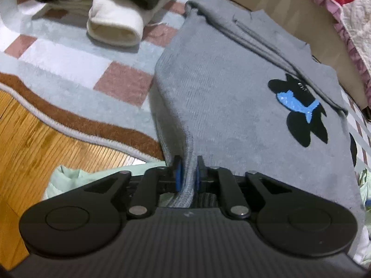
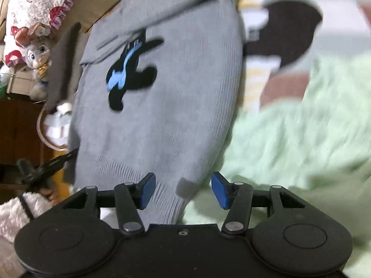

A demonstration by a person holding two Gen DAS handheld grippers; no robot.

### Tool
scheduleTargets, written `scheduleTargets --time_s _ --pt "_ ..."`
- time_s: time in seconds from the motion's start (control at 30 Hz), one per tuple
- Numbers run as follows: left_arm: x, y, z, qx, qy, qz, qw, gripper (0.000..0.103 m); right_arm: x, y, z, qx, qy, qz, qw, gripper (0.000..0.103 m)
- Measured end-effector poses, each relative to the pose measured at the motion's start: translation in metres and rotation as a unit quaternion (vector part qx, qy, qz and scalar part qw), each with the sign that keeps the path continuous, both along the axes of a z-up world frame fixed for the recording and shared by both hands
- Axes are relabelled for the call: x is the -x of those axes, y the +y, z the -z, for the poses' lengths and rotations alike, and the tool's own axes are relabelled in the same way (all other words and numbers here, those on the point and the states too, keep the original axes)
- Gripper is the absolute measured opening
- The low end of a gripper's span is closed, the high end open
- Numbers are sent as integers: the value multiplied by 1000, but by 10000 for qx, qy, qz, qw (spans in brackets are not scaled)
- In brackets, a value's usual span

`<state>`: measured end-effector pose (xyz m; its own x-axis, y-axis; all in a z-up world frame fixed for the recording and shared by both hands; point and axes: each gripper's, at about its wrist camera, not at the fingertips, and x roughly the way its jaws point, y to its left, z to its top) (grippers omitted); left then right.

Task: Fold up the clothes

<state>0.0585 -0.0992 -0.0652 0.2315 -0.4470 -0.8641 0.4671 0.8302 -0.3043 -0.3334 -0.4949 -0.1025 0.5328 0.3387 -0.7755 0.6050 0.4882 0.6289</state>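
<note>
A grey knitted sweater [image 1: 231,88] with a black and blue cat patch [image 1: 299,108] lies spread on the rug. My left gripper [image 1: 187,173] is shut on the sweater's near hem, which bunches up between the blue pads. In the right wrist view the same grey sweater [image 2: 162,106] fills the middle. My right gripper [image 2: 183,191] stands open just over its ribbed lower edge, and the pads touch nothing. The left gripper [image 2: 55,162] shows at the sweater's left edge in that view, held by a hand in a fluffy sleeve.
A checked rug [image 1: 69,53] with a brown border lies on wooden floor [image 1: 27,143]. A folded white garment [image 1: 116,25] sits at the far left, under a dark one. A pale green garment [image 2: 301,134] lies right of the sweater. A quilt and a plush toy [image 2: 38,55] are behind.
</note>
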Motion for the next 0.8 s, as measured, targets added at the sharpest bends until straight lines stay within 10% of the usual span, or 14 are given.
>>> scheduleTargets --time_s 0.13,0.2,0.27,0.3,0.47,0.8 --pt "0 -7 10 -177 223 175 9994 49 -10 15 28 -422 -88 -229 9988 62" --pt "1 -9 13 -218 203 204 9993 40 -18 23 32 -348 -225 -340 9986 57" --pt "4 -9 4 -123 -93 256 9996 9 -25 25 23 49 -534 -628 9966 19" --pt "5 -9 -1 -72 -251 285 9993 8 -28 26 18 244 -710 -760 9943 12" --pt "3 -24 -34 521 -916 253 9941 8 -35 9 -14 788 -1668 -661 9806 10" --pt "-50 -109 -94 1050 -1859 196 9768 6 -84 -66 -58 1966 -2041 -90 9590 9"
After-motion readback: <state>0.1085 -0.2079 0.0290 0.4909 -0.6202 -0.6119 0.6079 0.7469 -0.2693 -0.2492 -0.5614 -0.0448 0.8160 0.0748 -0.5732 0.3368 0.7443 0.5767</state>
